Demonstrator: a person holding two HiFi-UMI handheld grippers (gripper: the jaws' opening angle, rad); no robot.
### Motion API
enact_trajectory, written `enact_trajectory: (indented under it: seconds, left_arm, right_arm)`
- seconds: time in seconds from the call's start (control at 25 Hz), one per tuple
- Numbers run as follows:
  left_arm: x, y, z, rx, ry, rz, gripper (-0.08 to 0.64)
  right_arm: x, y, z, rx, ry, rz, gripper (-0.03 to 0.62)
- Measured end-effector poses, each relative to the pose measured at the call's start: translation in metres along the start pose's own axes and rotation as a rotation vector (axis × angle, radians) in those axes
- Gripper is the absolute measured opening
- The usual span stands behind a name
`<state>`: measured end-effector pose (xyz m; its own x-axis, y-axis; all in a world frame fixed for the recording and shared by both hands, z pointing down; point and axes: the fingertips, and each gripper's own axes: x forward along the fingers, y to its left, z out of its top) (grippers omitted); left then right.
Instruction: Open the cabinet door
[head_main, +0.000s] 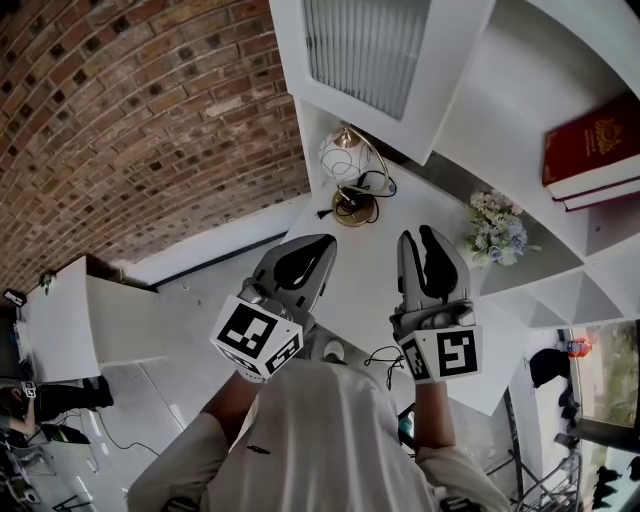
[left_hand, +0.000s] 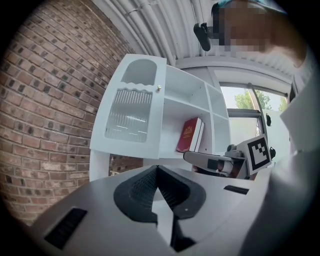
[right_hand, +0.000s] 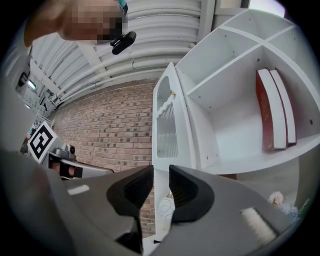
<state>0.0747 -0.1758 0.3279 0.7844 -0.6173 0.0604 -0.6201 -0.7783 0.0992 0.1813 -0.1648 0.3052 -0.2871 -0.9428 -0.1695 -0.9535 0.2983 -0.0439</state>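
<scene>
- A brick wall fills the left of the head view, beside the white cabinet.
- The left gripper is held up in front of the cabinet, clenched: in the left gripper view its ribbed pads meet at the tip, with nothing between them. It is clear of the door.
- A small ornament with a wire globe on a gold base, possibly a lamp though the view is too small to be sure, stands on the counter below the door.
- The cabinet door, white with a ribbed glass panel, stands swung wide open away from the shelves. Its small gold knob is at the free edge.
- The right gripper is level with the left one and just beside it. It is released: its jaws stand a narrow gap apart and hold nothing.
- A bunch of pale flowers sits on the counter to the right.
- A red book stands on the uncovered shelf, next to a white one.
</scene>
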Motion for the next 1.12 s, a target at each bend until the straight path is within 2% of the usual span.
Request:
enact_trajectory:
  seconds: [0.2,0.36,1.12]
  left_arm:
    - [0.014,0.008,-0.004,-0.003,0.011,0.009,0.009]
    - [0.021,0.013,-0.003,0.0,0.014,0.007,0.009]
    - [0.051,0.032,0.01,0.013,0.002,-0.008,0.009]
  right_arm:
    - [0.006,-0.011,0.005,-0.008,-0.016,-0.023,0.097]
    - [0.013,-0.016,0.003,-0.015,0.018,-0.038,0.124]
    - [0.053,-0.049,0.021,-0.053,-0.028,-0.066,0.177]
